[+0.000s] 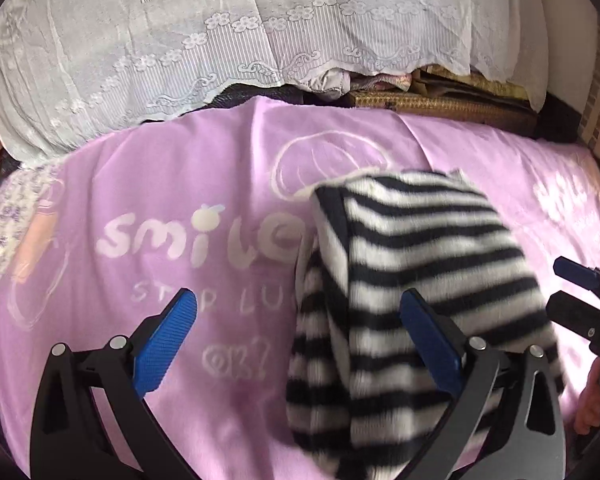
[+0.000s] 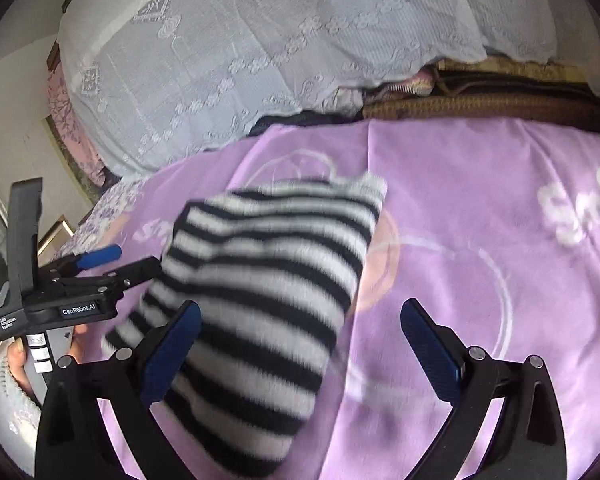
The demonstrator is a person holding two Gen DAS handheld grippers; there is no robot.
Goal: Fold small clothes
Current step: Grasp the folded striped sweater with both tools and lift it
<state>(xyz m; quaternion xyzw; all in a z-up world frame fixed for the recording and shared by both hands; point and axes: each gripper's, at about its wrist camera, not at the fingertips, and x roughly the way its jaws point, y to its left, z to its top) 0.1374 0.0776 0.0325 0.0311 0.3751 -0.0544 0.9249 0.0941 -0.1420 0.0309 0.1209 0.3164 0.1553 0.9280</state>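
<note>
A black-and-white striped garment (image 1: 412,248) lies folded in a bundle on the purple blanket (image 1: 148,184), blurred by motion. My left gripper (image 1: 300,328) is open just above the blanket; its right finger (image 1: 428,332) is over the bundle's near part and its left finger is over bare blanket. My right gripper (image 2: 300,340) is open too, its left finger (image 2: 176,344) over the striped garment (image 2: 268,264) and its right finger over the blanket (image 2: 480,200). Each view shows the other tool: the right gripper (image 1: 556,286) and the left gripper (image 2: 138,259). Neither holds anything.
A white lace cover (image 1: 220,40) drapes a tall pile along the back. Woven mats and folded fabric (image 1: 440,100) lie at the back right. A floral cloth (image 1: 4,216) edges the blanket on the left. A hand (image 2: 16,360) holds the left tool.
</note>
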